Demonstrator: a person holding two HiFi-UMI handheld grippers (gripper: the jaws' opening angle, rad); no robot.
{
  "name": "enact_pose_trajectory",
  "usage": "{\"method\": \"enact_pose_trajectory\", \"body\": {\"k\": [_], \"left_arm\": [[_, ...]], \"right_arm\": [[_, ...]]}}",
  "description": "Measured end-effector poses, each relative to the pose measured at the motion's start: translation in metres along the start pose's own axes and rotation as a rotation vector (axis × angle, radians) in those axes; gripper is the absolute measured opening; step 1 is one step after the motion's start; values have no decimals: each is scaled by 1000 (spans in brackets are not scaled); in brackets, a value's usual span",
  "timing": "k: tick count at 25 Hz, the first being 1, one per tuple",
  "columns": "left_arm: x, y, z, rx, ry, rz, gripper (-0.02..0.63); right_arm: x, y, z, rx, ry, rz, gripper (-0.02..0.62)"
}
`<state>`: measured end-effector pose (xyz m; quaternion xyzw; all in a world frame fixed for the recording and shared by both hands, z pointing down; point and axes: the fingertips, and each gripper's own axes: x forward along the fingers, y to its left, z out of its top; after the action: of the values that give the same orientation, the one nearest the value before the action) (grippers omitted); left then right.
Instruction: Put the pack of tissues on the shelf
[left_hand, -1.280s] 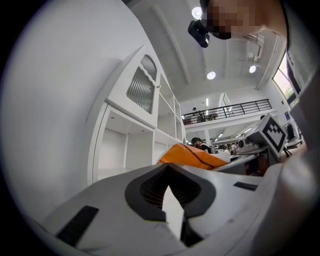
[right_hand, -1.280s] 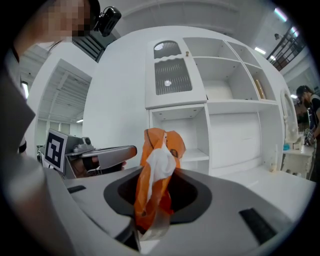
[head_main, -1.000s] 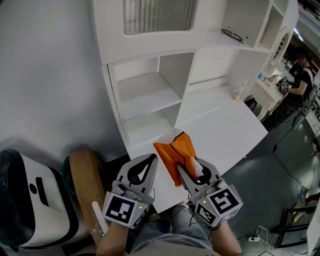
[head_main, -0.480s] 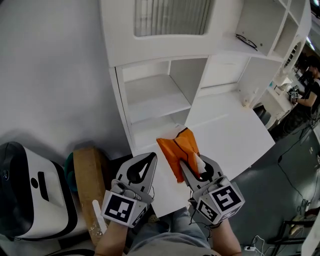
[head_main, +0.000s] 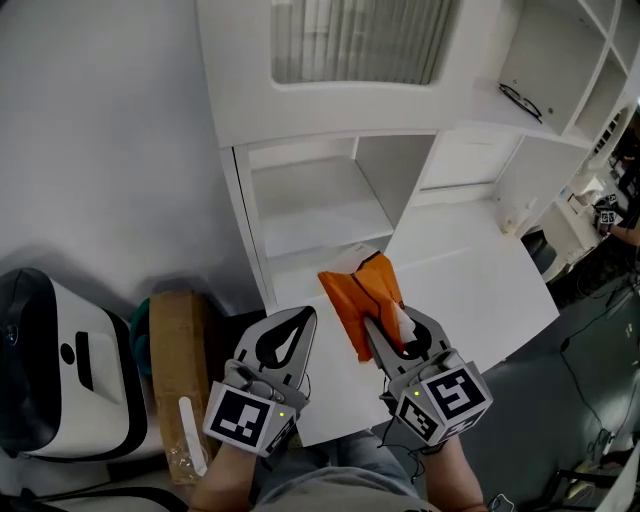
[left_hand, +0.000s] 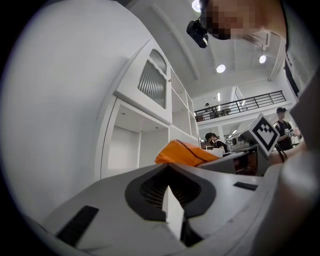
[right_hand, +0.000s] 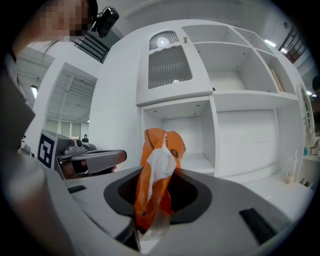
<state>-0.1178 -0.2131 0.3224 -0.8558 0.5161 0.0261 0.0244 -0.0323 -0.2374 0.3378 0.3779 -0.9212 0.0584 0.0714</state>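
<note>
tissue pack (head_main: 356, 300) perhaps nearer shelf (head_main: 320, 215)

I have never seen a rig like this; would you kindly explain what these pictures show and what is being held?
There is no robot here: a person holds a grey claw in each hand. The head view comes from a camera on the person's head, looking down; the other two come from cameras riding on each claw. The right claw is clamped on an orange tissue pack, held above a white desk in front of white shelves. The left claw is shut and empty.
</note>
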Motion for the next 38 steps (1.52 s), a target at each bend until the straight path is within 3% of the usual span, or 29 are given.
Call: {"method": "enact_pose_trajectory", "body": {"k": [15,19,25,31,38], "left_arm": [[15,16,-9,-11,42,159,31],[18,16,-15,-33,86,191,31],[23,22,-16,-32,89,252,31],[27,32,-10,14,37,313,31],[32,32,-13,-10,66,345,31]], "right_arm": [[39,-27,7,-38,16,136,125],[49,-34,11,-56,16,167,124],[64,-45,16,-71,16,209,124],[80,-51,20,-85,16,249,126],[93,-59,28,-115,13,279,125]]}}
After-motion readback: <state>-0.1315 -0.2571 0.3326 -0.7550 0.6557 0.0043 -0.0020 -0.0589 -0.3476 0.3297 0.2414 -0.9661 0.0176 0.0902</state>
